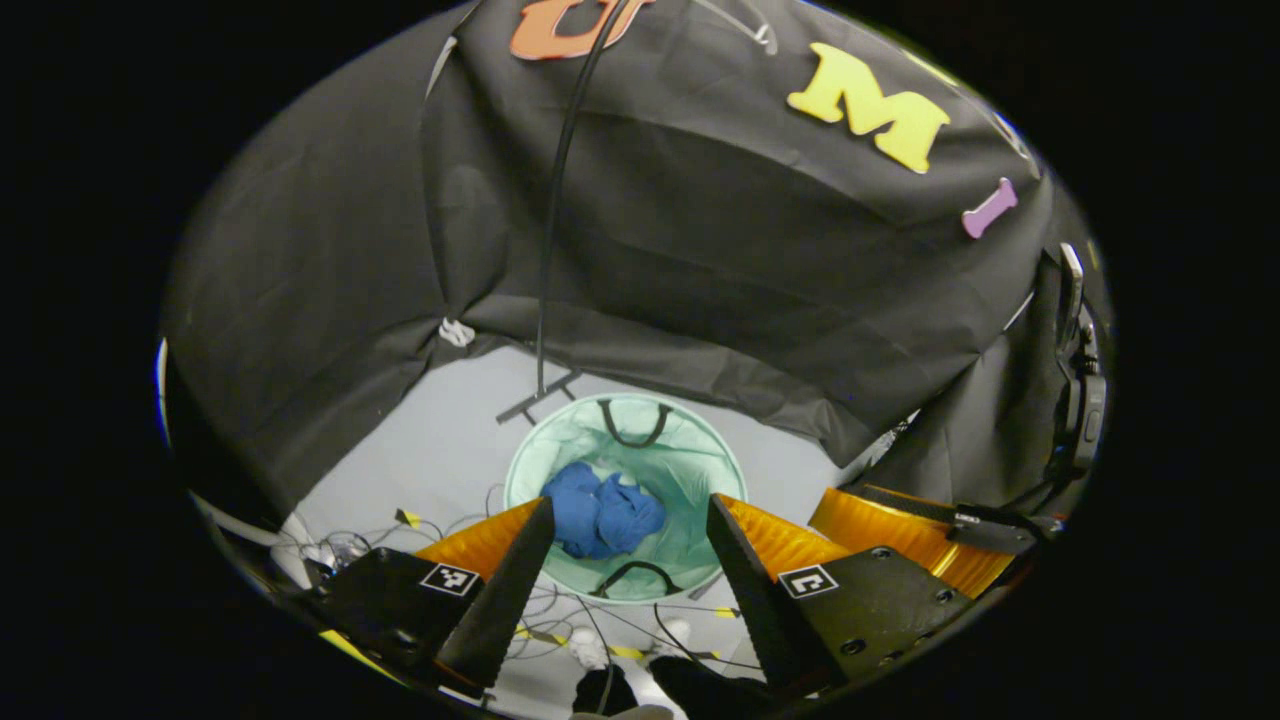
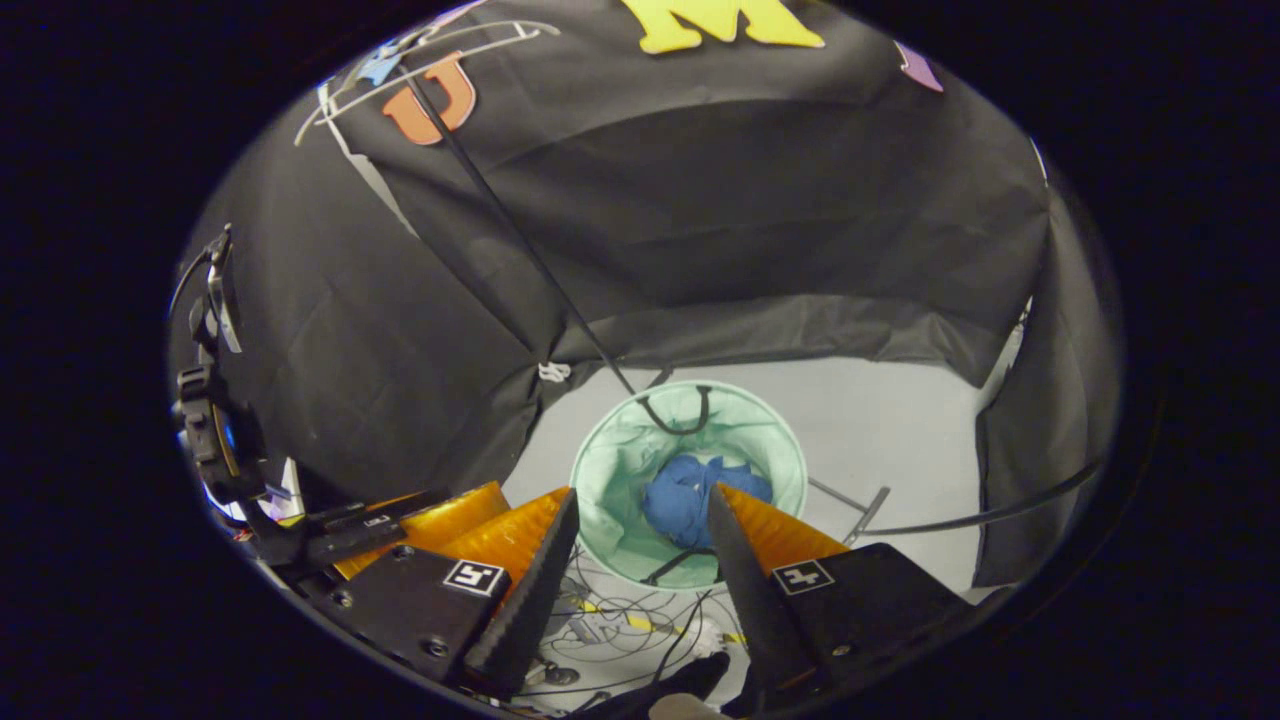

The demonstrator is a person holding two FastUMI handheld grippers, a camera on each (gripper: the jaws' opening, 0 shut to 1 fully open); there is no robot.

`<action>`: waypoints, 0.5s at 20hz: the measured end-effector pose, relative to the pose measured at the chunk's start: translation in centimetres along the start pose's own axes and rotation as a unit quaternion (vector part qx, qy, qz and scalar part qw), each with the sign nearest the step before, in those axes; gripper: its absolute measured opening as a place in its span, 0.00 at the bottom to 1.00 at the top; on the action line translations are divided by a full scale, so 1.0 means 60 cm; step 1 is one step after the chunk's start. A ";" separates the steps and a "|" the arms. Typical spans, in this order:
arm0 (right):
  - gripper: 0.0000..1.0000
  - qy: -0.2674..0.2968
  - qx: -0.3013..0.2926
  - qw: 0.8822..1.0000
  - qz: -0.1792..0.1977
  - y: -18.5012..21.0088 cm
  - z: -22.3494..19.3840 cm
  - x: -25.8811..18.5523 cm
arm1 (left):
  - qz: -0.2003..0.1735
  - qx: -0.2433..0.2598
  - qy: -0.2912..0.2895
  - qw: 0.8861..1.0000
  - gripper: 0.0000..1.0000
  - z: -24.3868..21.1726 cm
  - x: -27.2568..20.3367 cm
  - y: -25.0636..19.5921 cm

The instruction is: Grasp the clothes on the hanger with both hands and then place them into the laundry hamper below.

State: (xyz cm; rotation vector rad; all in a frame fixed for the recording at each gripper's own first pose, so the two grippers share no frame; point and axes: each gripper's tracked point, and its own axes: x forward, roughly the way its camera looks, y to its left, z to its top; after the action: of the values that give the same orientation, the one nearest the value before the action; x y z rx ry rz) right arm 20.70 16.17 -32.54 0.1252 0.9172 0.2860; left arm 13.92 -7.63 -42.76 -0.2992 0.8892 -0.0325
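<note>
The blue clothes [image 1: 600,515] lie bunched inside the green hamper [image 1: 700,465] on the floor — already dropped in. Both the left claw [image 1: 630,530] and right claw [image 2: 642,520] hang released above it; I'd lift straight up, clear of the handles.

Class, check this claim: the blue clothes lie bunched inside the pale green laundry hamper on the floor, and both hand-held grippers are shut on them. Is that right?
Not quite. The blue clothes do lie bunched inside the pale green laundry hamper, but both the left hand-held gripper and the right hand-held gripper hang open above, holding nothing, as the left and right gripper views each show.
</note>
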 end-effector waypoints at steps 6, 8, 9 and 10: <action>0.83 -0.186 -0.081 0.979 -0.014 -0.025 0.111 -0.224 | -0.005 0.033 -0.171 0.985 0.93 0.088 -0.172 -0.071; 0.83 -0.232 -0.105 0.967 -0.008 -0.033 0.134 -0.314 | 0.003 0.031 -0.227 0.973 0.93 0.110 -0.249 -0.095; 0.92 -0.250 -0.115 0.962 0.000 -0.043 0.137 -0.349 | 0.020 0.033 -0.251 0.967 0.92 0.119 -0.286 -0.099; 1.00 -0.268 -0.118 0.956 0.005 -0.046 0.145 -0.388 | 0.033 0.030 -0.277 0.960 0.92 0.126 -0.333 -0.106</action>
State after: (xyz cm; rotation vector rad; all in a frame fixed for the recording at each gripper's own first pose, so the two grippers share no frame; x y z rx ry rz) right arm 14.79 6.79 -10.17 -0.0155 0.3388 0.3470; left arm 7.71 -8.88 -21.41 -0.2045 0.3382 0.0829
